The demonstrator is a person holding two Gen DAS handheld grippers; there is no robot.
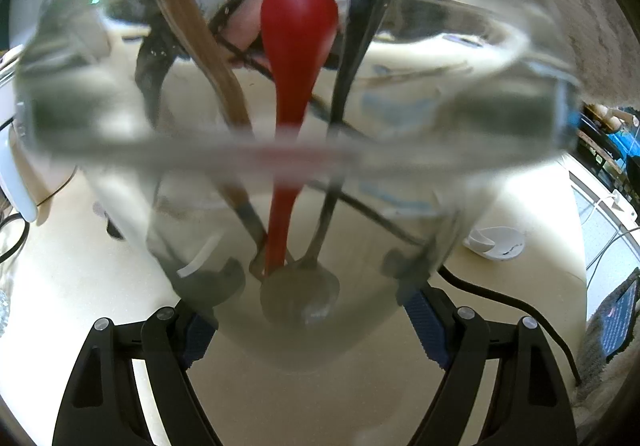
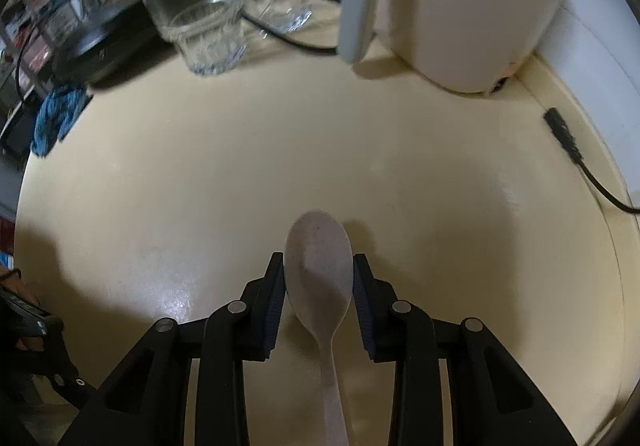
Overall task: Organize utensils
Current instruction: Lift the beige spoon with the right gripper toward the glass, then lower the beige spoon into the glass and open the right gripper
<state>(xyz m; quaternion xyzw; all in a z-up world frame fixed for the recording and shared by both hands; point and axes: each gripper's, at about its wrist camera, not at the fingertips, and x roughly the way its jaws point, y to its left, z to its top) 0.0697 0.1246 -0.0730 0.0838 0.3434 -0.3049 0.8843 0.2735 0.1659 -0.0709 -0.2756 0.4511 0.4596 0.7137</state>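
**Both jaws loaded: spoon in the right, utensil glass in the left**

Jaws first: the right gripper (image 2: 319,278) has its two pads pressed on either edge of the bowl of a pale speckled spoon (image 2: 319,266), so it's clamped on the spoon, not just straddling it. The left gripper (image 1: 310,320) stands wide, with its blue pads against the two sides of a clear glass jar (image 1: 520,94), gripping it near the base as far as I can tell through the blur.

What the next move turns on, I'd say, is the spoon's axis. Its bowl points away from the right wrist camera and the handle runs straight back between the fingers toward the hand, so the long axis lies in line with the gripper. It hangs over the cream countertop (image 2: 200,186), apparently lifted clear going by its shadow, but I can't be sure. To drop it handle-first into the jar, that hand would probably need to re-aim. The jar itself doesn't show in the right view, so I can't tell how far apart they are.

Counts:
- In the jar: one red spoon (image 1: 298,46), one wooden handle (image 1: 192,26), one metal spoon (image 1: 304,294) with its bowl at the bottom, plus at least one dark handle (image 1: 352,58); thinner ones are too blurred to count.
- Loose spoons: one, already gripped.
- Empty drinking glasses (image 2: 204,34) at the back: two.
- White kettle (image 2: 460,6): one.
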